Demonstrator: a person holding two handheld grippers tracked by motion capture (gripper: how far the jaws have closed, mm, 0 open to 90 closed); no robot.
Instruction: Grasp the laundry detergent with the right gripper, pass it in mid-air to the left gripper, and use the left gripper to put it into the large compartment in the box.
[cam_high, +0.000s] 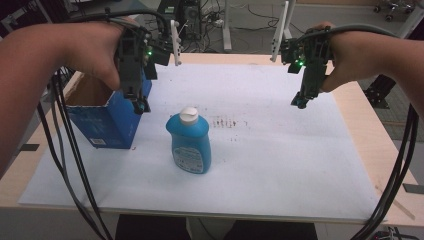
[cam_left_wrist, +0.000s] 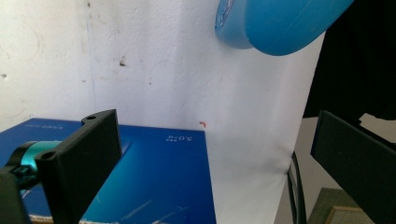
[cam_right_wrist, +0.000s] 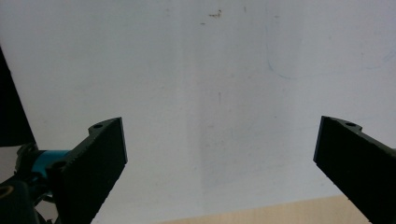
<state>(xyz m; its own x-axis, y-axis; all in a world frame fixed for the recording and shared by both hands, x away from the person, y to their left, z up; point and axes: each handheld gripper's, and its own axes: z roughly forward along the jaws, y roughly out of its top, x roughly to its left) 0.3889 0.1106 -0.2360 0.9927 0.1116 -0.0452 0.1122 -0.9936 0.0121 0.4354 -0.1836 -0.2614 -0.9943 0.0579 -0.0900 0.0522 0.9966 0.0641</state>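
Bottle (cam_left_wrist: 280, 23) cut off, left hand-held gripper (cam_high: 141, 106) wide open over box (cam_high: 107, 120).

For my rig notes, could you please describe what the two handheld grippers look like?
Both the left gripper and the right gripper are black skeletal frames with small green lights, white upright plates and thick black trailing cables. Their fingers are flat black slabs beside a teal fitting. No sleeves are visible.

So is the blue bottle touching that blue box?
Apart. In the high view, white sheet shows between the blue bottle and the blue box to its left.
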